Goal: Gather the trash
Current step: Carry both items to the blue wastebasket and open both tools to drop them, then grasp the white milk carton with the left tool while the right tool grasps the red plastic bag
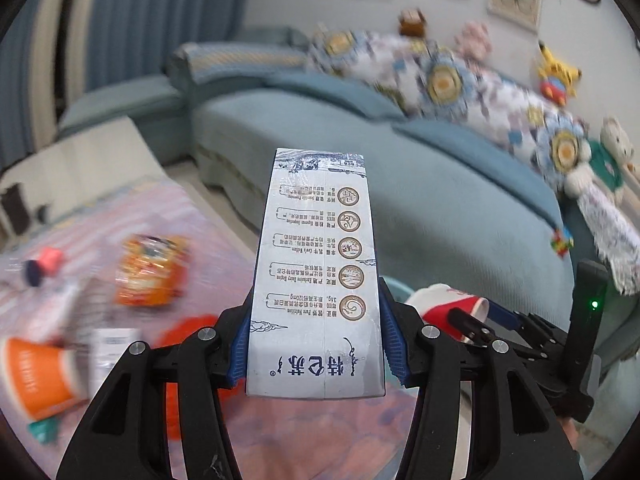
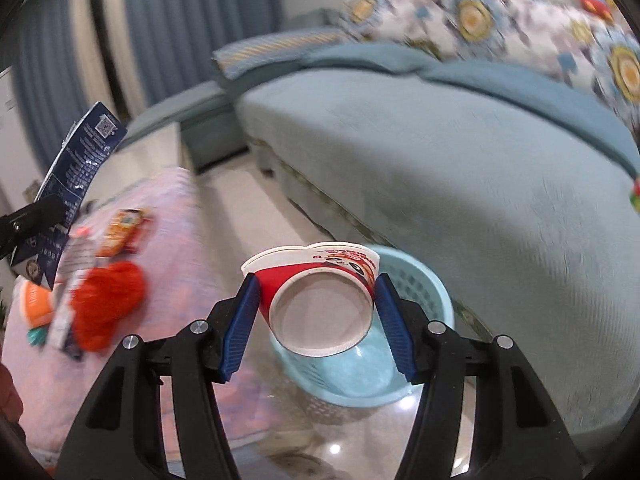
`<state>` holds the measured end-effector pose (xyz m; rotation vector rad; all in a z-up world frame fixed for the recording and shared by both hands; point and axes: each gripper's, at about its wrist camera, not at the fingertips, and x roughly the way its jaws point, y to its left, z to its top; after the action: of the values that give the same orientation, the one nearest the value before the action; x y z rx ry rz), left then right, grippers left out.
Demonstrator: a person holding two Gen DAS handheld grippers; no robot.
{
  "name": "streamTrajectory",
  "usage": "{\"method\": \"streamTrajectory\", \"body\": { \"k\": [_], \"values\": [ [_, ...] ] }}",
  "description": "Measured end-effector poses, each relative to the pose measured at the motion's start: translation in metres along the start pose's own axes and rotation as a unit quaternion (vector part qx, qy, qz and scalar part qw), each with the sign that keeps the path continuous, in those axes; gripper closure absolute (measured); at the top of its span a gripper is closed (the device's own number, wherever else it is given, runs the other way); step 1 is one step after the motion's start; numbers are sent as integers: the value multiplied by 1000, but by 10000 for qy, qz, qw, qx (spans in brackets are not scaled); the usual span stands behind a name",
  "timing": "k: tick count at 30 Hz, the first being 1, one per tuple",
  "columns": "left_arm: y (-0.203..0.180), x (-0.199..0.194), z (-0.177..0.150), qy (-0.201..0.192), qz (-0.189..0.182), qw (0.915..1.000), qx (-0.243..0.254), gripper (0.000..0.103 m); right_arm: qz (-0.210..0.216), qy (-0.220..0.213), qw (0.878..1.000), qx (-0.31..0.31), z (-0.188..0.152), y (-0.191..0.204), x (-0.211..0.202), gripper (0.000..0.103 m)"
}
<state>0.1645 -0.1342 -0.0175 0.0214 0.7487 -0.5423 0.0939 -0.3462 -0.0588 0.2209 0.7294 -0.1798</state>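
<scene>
My left gripper (image 1: 316,344) is shut on a tall white milk carton (image 1: 316,272) with blue print and holds it upright above the table. The carton also shows in the right wrist view (image 2: 72,184) at the far left. My right gripper (image 2: 316,316) is shut on a red and white paper cup (image 2: 320,304), lying on its side with its bottom toward the camera. It hangs over a light blue plastic basket (image 2: 420,304) on the floor. The cup also shows in the left wrist view (image 1: 448,308).
A pink striped tablecloth (image 2: 168,224) carries an orange snack packet (image 1: 152,272), an orange cup (image 1: 36,376), a red crumpled wrapper (image 2: 104,304), a white box (image 1: 112,348) and a small pink cap (image 1: 50,260). A blue sofa (image 2: 480,184) with patterned cushions lies beyond.
</scene>
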Motion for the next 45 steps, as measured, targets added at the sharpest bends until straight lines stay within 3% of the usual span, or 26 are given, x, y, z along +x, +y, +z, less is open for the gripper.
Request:
{"method": "streamTrajectory", "body": {
  "k": [7, 10, 13, 15, 21, 27, 33, 40, 45],
  "values": [
    [-23, 100, -10, 1093, -372, 9932, 155, 52, -440, 794, 9944, 535, -21, -48, 74, 47],
    [-26, 122, -17, 1376, -428, 9893, 232, 51, -511, 1033, 9911, 670, -26, -61, 97, 47],
    [-27, 133, -19, 1401, -423, 9889, 271, 47, -524, 1146, 9891, 757, -33, -67, 111, 46],
    [-27, 133, -20, 1379, -453, 9891, 256, 37, -604, 1178, 9881, 782, -37, -70, 116, 46],
    [-26, 127, -16, 1279, -453, 9906, 193, 37, -556, 1214, 9868, 912, -38, -76, 121, 46],
    [-24, 99, -12, 1032, -500, 9933, 140, 37, -410, 993, 9910, 796, -33, -66, 94, 46],
    [-11, 35, -9, 401, -299, 9987, 123, 37, 10, 525, 9978, 400, -19, -27, 53, 46],
    [40, -44, -27, -137, 390, 9986, -322, 37, 910, -98, 9949, -430, 2, 59, 1, 46],
    [88, -72, -58, 28, 1013, 9928, -631, 37, 1400, -155, 9862, -874, 3, 119, -12, 46]
  ]
}}
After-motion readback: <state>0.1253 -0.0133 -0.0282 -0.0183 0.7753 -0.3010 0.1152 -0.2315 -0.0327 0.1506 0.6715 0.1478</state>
